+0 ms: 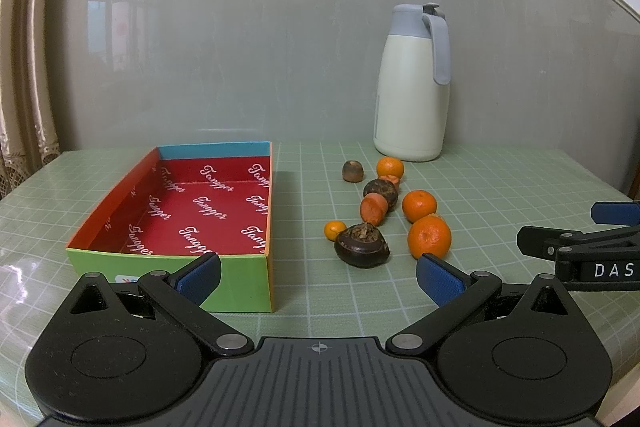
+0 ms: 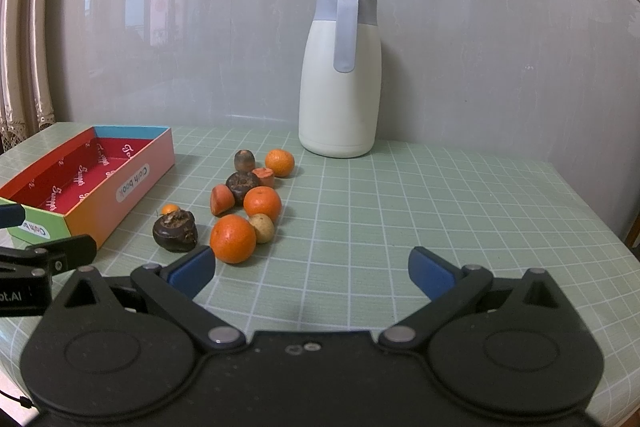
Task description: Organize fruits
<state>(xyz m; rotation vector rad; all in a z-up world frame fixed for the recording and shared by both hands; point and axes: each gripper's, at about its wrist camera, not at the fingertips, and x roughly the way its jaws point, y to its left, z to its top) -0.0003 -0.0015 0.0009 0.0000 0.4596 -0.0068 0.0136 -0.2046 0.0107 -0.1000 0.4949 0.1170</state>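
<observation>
A cluster of fruits lies on the green grid mat: several oranges, the nearest, dark brown water chestnuts, carrot-coloured pieces and a small tan fruit. An open box with a red printed inside stands empty to the left. My left gripper is open, low in front of the box corner and the fruits. My right gripper is open, just right of the nearest orange. Each gripper shows at the other view's edge.
A white thermos jug with a grey lid and handle stands behind the fruits against the grey wall. A curtain hangs at the left. The table edge runs along the right.
</observation>
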